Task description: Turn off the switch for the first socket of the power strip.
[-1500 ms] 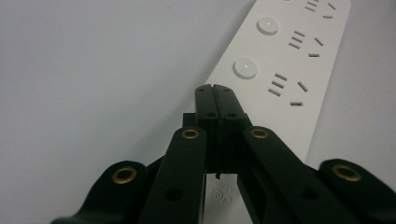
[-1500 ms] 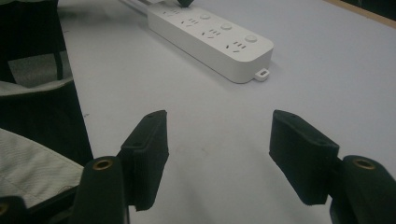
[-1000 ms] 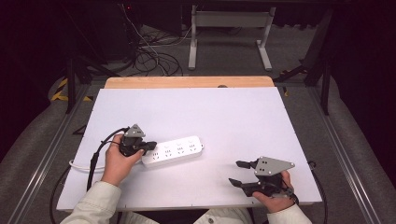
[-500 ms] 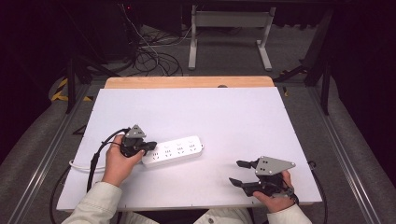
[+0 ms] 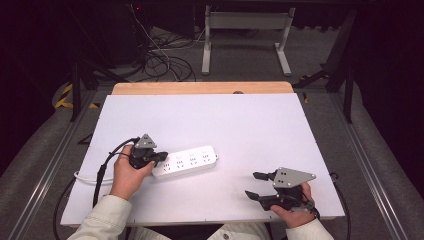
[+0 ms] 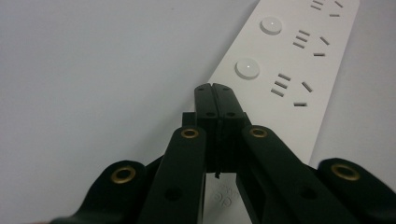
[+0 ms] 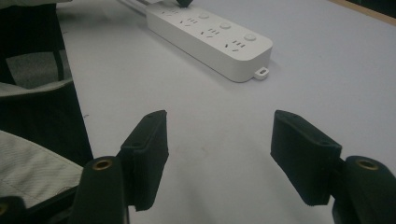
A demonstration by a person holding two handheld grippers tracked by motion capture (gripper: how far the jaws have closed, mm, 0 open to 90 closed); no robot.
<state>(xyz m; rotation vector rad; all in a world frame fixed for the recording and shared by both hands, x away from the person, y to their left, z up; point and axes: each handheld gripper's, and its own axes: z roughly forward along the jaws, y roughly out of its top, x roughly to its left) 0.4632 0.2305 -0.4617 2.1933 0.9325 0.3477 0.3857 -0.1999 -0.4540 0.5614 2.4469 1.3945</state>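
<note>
- The left gripper [image 5: 159,158] has not moved since the earlier pictures. Its jaws are pressed together, with nothing between them, and the tips rest over the left end of the power strip [image 5: 186,161].
- The power strip lies flat on the white table [image 5: 240,125], in the same place as before, with its cable going off to the left.
- The right gripper [image 5: 254,185] also stays in place, well apart from the strip, with its jaws wide apart and empty.
</note>
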